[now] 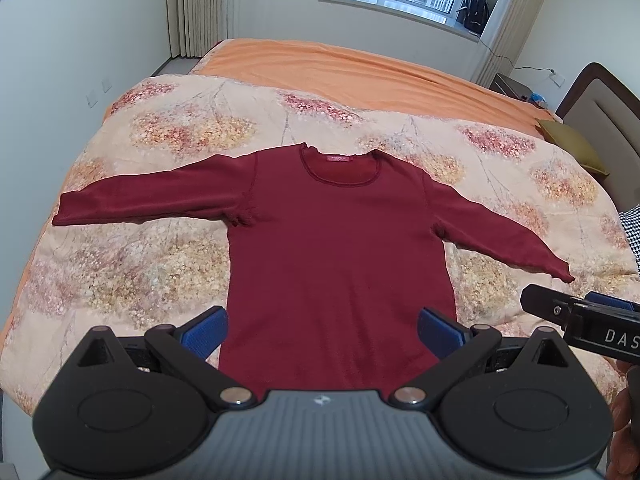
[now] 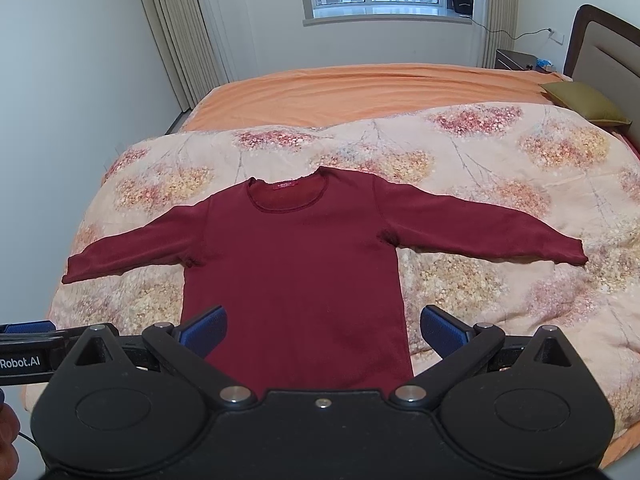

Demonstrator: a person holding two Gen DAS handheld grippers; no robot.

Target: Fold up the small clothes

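A dark red long-sleeved top [image 1: 340, 264] lies flat and face up on the floral quilt [image 1: 160, 280] that covers the near part of the bed, with an orange sheet [image 1: 340, 64] showing beyond it. The round neckline points away toward the window, with a small red label sewn inside the back of the collar. Both sleeves are spread out to the sides and angle slightly down toward the hem; the cuffs rest on the quilt. The body is smooth, with small puckers at each armpit seam, and the hem runs out of sight under the tool bodies. The fabric looks plain, without print.

The left tool [image 1: 322, 332] hangs above the lower body of the top, its blue-padded fingers [image 1: 206, 332] spread wide and holding nothing. The right tool [image 2: 324, 332] is likewise spread wide and empty, above the lower right part of the garment. An olive cushion [image 2: 584, 104] sits near the headboard
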